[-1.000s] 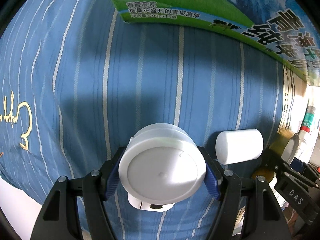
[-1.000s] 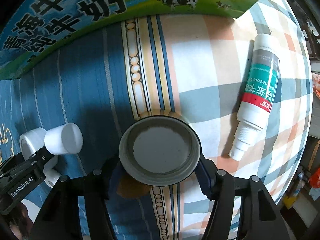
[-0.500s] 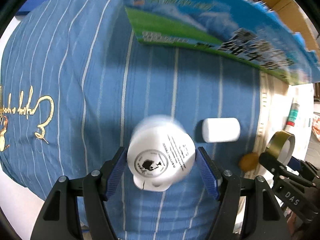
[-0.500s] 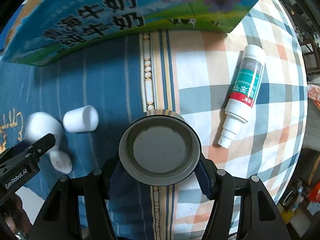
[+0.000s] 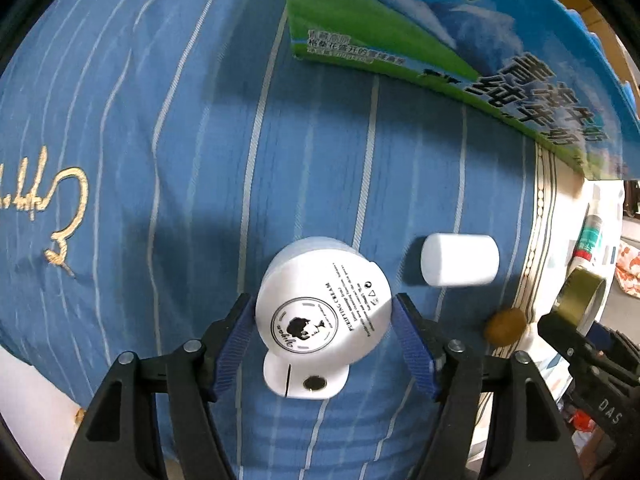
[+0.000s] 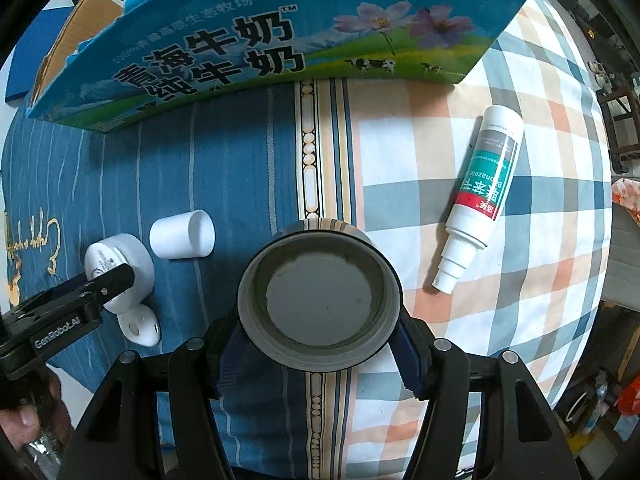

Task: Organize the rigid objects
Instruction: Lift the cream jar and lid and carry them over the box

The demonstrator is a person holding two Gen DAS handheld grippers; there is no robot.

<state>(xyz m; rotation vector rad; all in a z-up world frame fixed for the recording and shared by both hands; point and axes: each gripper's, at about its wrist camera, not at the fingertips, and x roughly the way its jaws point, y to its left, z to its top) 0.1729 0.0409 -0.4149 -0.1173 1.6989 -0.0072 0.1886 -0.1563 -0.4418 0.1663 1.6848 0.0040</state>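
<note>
My left gripper [image 5: 324,320] is shut on a white cream jar [image 5: 323,310] with a printed label, held above the blue striped cloth [image 5: 160,160]. A small white piece [image 5: 306,378] lies under it on the cloth. A white cap [image 5: 460,259] lies to its right. My right gripper [image 6: 318,332] is shut on a dark round tin [image 6: 319,300], held above the cloth. The jar [image 6: 120,268], the cap [image 6: 182,234] and the left gripper's finger [image 6: 80,296] show at the left of the right wrist view.
A blue and green milk carton box [image 6: 260,40] stands open at the back; it also shows in the left wrist view [image 5: 460,52]. A white spray bottle [image 6: 484,196] lies on the plaid cloth at the right. A small brown object [image 5: 505,324] lies near the cloth seam.
Both grippers have risen from the cloth with their loads. The jar in the left gripper has tipped, so its labelled face shows instead of its plain one.
</note>
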